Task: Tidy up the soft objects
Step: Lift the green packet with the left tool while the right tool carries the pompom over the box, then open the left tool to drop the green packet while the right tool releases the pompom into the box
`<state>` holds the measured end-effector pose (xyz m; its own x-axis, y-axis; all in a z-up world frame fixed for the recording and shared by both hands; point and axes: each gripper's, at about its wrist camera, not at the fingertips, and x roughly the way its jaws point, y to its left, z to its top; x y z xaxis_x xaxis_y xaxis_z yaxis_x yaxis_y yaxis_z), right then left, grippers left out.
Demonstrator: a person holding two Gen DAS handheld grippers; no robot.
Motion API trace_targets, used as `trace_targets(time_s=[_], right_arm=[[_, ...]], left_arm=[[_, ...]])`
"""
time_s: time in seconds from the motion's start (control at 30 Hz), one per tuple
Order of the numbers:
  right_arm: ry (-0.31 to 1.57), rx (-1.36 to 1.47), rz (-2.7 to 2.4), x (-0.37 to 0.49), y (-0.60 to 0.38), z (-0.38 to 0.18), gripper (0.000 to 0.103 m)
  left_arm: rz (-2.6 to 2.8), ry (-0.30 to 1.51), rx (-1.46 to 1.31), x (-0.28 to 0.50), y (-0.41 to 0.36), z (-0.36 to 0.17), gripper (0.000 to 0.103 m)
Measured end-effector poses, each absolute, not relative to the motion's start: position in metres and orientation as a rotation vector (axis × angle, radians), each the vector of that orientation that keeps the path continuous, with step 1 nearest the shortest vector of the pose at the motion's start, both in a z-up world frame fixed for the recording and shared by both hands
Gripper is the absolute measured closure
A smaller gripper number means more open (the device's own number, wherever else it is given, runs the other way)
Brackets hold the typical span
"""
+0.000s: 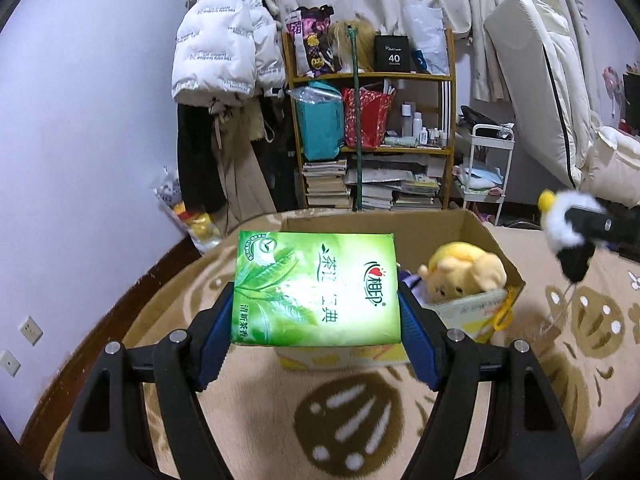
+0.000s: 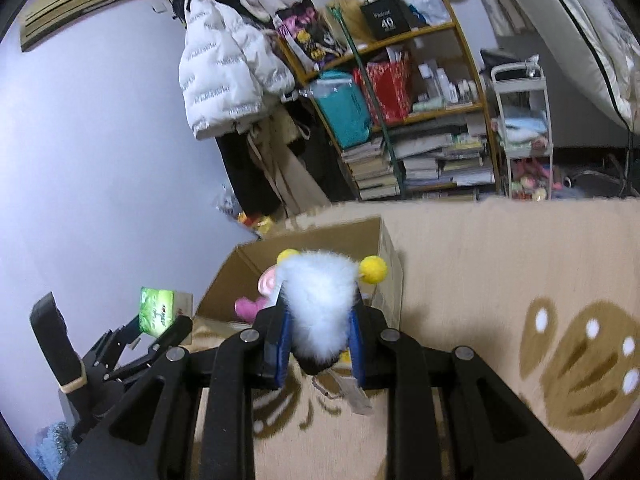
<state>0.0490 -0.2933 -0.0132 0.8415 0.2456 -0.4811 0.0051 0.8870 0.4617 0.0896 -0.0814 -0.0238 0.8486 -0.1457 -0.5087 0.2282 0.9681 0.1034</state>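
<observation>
Left gripper (image 1: pixel 316 312) clamped on a green tissue pack (image 1: pixel 316 288), blue pads (image 1: pixel 416 340) pressing on its two side edges, jaws held fairly wide by the pack's width. Pack lifted above the patterned beige blanket (image 1: pixel 256 412), its printed face with tea leaves and Chinese characters turned up toward the camera. Seen also from the right wrist view as a small green block (image 2: pixel 157 311) in the other gripper (image 2: pixel 160 326), to the left of the box.

Right gripper (image 2: pixel 320 344) closed tight on a fluffy black-and-white plush toy (image 2: pixel 320 300) with yellow pom-poms on the sides; white fur bulging up between the blue pads (image 2: pixel 285 344), black part and a paper tag hanging below. Same toy (image 1: pixel 572 232) visible at the right edge of the left wrist view, gripped by the dark fingers, held in the air to the right of the box.

Open cardboard box (image 1: pixel 476 232) standing on the blanket, behind the tissue pack. Inside it: a yellow bear plush (image 1: pixel 466 272) lying on its side, and a pink plush (image 2: pixel 250 307) partly hidden by the box wall. A pale package with a yellow cord (image 1: pixel 484 312) near the bear at the box's near right corner; in or just in front of the box, cannot tell.

Behind the blanket: wooden shelf (image 1: pixel 372 76) with books, bags and bottles, and a white puffer jacket (image 1: pixel 224 52) hanging to its left.
</observation>
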Motion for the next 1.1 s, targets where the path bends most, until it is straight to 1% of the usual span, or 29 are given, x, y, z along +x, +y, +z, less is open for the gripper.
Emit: trace_targets(time_s=[0.2, 0.43, 0.63, 0.77, 0.97, 1.1], right_arm=[[0.518, 0.438, 0.128, 0.066, -0.299, 0.007, 0.078], [0.493, 0.430, 0.147, 0.099, -0.300, 0.016, 0.078], [0.444, 0.412, 0.170, 0.119, -0.292, 0.027, 0.078], [0.457, 0.358, 0.150, 0.129, -0.281, 0.014, 0.078], [0.556, 0.354, 0.135, 0.145, -0.275, -0.026, 0.078], [0.591, 0.322, 0.106, 0.147, -0.274, -0.039, 0.077]], left_arm=[[-0.204, 0.503, 0.199, 0.107, -0.085, -0.019, 0.029], [-0.208, 0.490, 0.268, 0.133, -0.095, -0.022, 0.029], [-0.188, 0.503, 0.225, 0.154, -0.090, -0.029, 0.029], [-0.183, 0.538, 0.192, 0.168, -0.085, -0.040, 0.029], [-0.200, 0.578, 0.171, 0.178, -0.082, -0.054, 0.029], [-0.212, 0.588, 0.175, 0.181, -0.083, -0.057, 0.029]])
